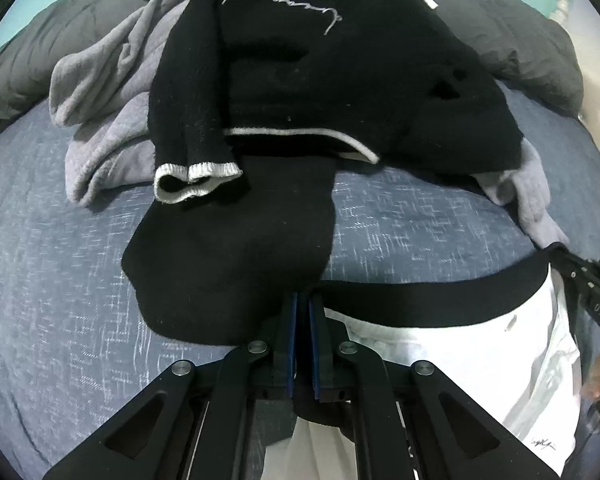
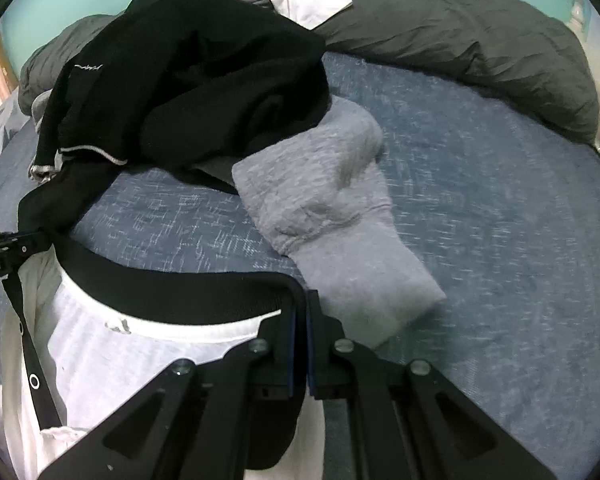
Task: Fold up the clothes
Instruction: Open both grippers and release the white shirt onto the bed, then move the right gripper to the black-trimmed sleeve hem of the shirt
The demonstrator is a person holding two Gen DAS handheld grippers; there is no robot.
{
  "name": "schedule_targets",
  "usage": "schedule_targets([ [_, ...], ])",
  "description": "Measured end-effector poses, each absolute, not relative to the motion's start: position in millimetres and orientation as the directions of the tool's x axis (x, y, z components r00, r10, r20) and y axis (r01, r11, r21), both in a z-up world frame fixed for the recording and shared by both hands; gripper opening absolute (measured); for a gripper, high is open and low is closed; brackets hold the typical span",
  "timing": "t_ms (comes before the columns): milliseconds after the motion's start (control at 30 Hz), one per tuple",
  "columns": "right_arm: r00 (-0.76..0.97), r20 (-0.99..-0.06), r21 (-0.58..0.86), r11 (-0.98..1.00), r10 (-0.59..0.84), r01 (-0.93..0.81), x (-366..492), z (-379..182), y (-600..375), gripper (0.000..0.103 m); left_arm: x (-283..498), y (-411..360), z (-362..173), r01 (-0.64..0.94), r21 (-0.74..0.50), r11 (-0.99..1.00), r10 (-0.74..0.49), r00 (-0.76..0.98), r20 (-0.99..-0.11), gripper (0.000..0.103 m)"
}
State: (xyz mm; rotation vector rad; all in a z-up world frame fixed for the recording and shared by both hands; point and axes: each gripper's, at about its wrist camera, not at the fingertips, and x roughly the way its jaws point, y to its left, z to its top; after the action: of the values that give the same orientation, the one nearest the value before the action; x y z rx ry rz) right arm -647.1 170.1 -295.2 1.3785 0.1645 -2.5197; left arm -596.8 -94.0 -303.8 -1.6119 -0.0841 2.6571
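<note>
A white garment (image 2: 100, 352) with a black collar band (image 1: 420, 300) is held stretched along the lower frame, the left gripper (image 1: 303, 300) and right gripper (image 2: 306, 300) each clamped on the band. Open blue bed (image 2: 500, 240) lies at right; piled clothes (image 2: 188, 80) crowd the upper left.

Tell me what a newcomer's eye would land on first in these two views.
First, the white garment's black waistband, stretched taut between the left gripper and right gripper, both clamped shut on it at the near edge of the blue bed. Next, the black sweater with white trim, heaped in the middle of the bed on a grey fleece, which spills out toward the right gripper.
</note>
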Motion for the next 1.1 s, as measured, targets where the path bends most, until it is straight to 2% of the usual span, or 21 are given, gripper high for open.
schedule_targets([
  [167, -0.441, -0.845, 0.145, -0.924, -0.301, 0.354, -653, -305, 161, 0.005, -602, -93, -308, -0.009, -0.106, -0.994, 0.098, -0.470, -0.877, 0.010],
  [200, -0.442, -0.840, 0.153, -0.920, -0.314, 0.362, -652, -303, 162, 0.005, -602, -93, -306, -0.006, -0.111, -0.994, 0.100, -0.476, -0.874, 0.013],
  [267, -0.442, -0.826, 0.198, -0.913, -0.351, 0.356, -652, -299, 167, 0.008, -600, -97, -300, 0.008, -0.135, -0.991, 0.114, -0.489, -0.865, 0.028],
  [300, -0.450, -0.815, 0.224, -0.915, -0.364, 0.336, -652, -296, 173, 0.015, -599, -101, -296, 0.019, -0.154, -0.988, 0.124, -0.498, -0.858, 0.043],
  [333, -0.464, -0.805, 0.244, -0.919, -0.370, 0.311, -652, -293, 181, 0.021, -597, -106, -290, 0.034, -0.181, -0.983, 0.138, -0.512, -0.848, 0.051],
  [400, -0.497, -0.778, 0.283, -0.921, -0.383, 0.267, -649, -286, 195, 0.055, -594, -116, -282, 0.054, -0.216, -0.975, 0.157, -0.524, -0.837, 0.054],
  [433, -0.506, -0.772, 0.295, -0.922, -0.385, 0.252, -647, -283, 201, 0.059, -591, -121, -278, 0.060, -0.228, -0.972, 0.163, -0.527, -0.834, 0.054],
  [667, -0.540, -0.732, 0.338, -0.910, -0.415, 0.241, -621, -263, 232, 0.059, -551, -160, -260, 0.066, -0.281, -0.958, 0.203, -0.535, -0.820, 0.054],
  [833, -0.518, -0.736, 0.395, -0.898, -0.435, 0.192, -582, -268, 257, 0.060, -508, -173, -273, 0.010, -0.267, -0.964, 0.229, -0.483, -0.845, 0.053],
  [1100, -0.453, -0.746, 0.462, -0.869, -0.488, 0.175, -493, -284, 289, 0.060, -433, -191, -288, -0.022, -0.327, -0.945, 0.302, -0.442, -0.845, 0.053],
])
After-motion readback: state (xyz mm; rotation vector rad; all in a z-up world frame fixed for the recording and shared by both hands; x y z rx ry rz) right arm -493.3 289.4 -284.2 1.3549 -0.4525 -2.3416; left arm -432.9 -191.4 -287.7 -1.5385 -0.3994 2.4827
